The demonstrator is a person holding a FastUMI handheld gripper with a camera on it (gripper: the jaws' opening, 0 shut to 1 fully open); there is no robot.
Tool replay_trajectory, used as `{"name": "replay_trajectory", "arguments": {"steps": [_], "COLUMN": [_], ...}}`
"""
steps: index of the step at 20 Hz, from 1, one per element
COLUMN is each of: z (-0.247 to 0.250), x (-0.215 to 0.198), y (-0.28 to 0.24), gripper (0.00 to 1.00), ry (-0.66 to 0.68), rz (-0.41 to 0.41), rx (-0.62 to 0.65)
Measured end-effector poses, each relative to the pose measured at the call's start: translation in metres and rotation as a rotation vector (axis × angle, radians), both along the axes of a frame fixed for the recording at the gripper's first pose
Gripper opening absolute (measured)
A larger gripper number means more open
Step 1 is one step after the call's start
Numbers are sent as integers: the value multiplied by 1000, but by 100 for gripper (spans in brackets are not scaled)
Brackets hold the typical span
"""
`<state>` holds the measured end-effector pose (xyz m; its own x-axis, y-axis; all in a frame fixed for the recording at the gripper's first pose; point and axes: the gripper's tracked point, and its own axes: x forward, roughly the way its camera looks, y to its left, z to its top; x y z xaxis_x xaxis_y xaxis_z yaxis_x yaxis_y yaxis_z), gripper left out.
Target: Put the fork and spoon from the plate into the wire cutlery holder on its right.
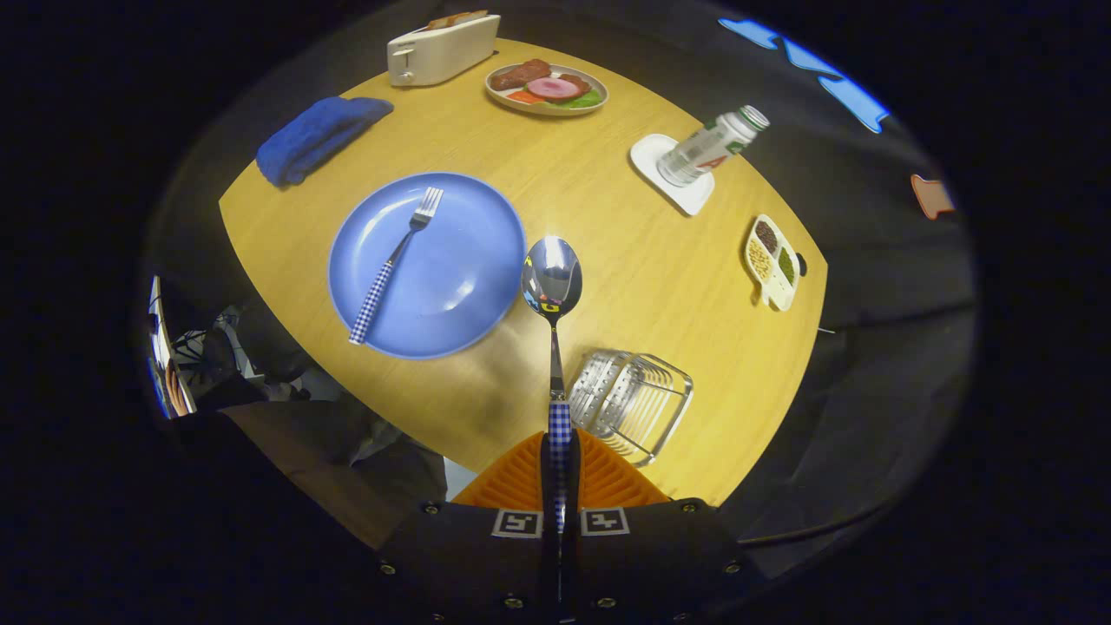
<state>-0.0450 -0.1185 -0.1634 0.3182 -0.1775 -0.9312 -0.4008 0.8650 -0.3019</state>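
Gripper view: one fisheye look along the tool at a round wooden tabletop (608,260).
Landmark: the blue plate (451,286), used for every place below.
Tool (560,451): fingers pressed together on the checked handle of the spoon (552,286), pinching it from both sides.
Spoon: held up off the tabletop, bowl forward, just to the right of the plate's rim; judged lifted clear so it can travel across to the holder.
Fork (395,260): lying inside the plate, slanted, tines toward the far rim and handle end reaching the near rim; not yet moved.
Wire cutlery holder (632,401): on the tabletop to the right of the plate and nearer the tool, open top facing up, apparently empty.
Why held so: the grip sits at the handle's end, which leaves the spoon's length free to drop into the holder.
Step in hand: judged the carry of the spoon toward the holder, with the fork to follow.
Risk: a spoon pinched so far back could swing or slip as it tilts.
Other things: blue cloth (317,139), toaster (443,48), food plate (547,88) and bottle (712,146), all beyond the plate.
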Motion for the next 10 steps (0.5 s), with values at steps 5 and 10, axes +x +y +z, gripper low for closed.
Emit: {"name": "replay_trajectory", "arguments": {"steps": [5,10], "z": [4,-3], "x": [-33,-46], "y": [-52,-86], "gripper": [2,2], "ry": [98,242], "rz": [-70,-60], "rx": [-25,-75]}}
